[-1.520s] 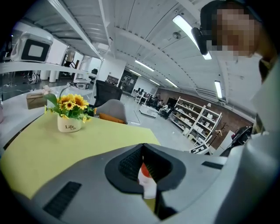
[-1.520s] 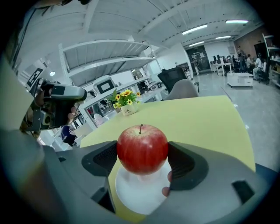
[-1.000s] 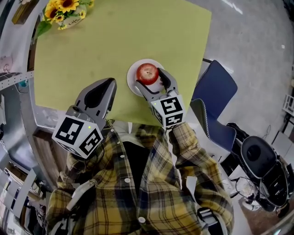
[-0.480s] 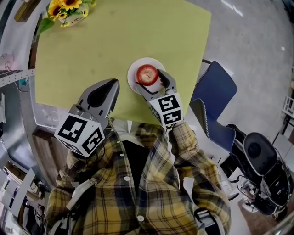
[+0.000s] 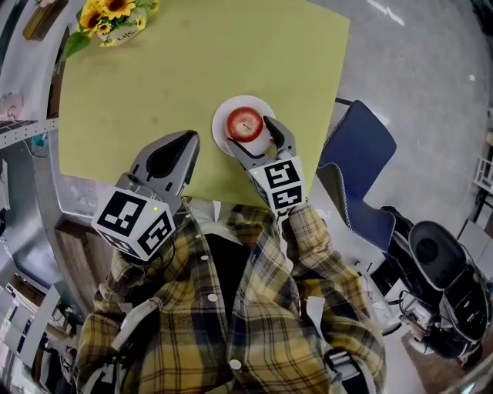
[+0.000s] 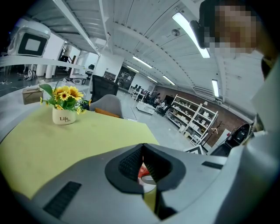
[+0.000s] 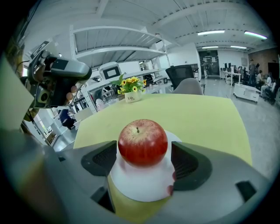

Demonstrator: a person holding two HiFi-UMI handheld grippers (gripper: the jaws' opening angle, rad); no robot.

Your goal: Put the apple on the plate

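A red apple (image 5: 245,123) (image 7: 142,142) rests upright on a small white plate (image 5: 223,140) (image 7: 140,186) near the front right edge of the yellow-green table (image 5: 154,77). My right gripper (image 5: 249,131) (image 7: 144,161) is open, with a jaw on each side of the apple and plate and a small gap on each side. My left gripper (image 5: 187,138) (image 6: 142,146) is shut and empty, hovering over the table's front edge to the left of the plate. Through its jaws I glimpse the apple (image 6: 142,171).
A white pot of sunflowers (image 5: 112,19) (image 6: 64,114) (image 7: 131,94) stands at the table's far left corner. A blue chair (image 5: 362,154) sits just right of the table. The person's plaid shirt (image 5: 231,308) fills the foreground.
The apple has come down from slightly above the plate to sitting on it. The right jaws now stand apart from it. The left gripper barely shifted.
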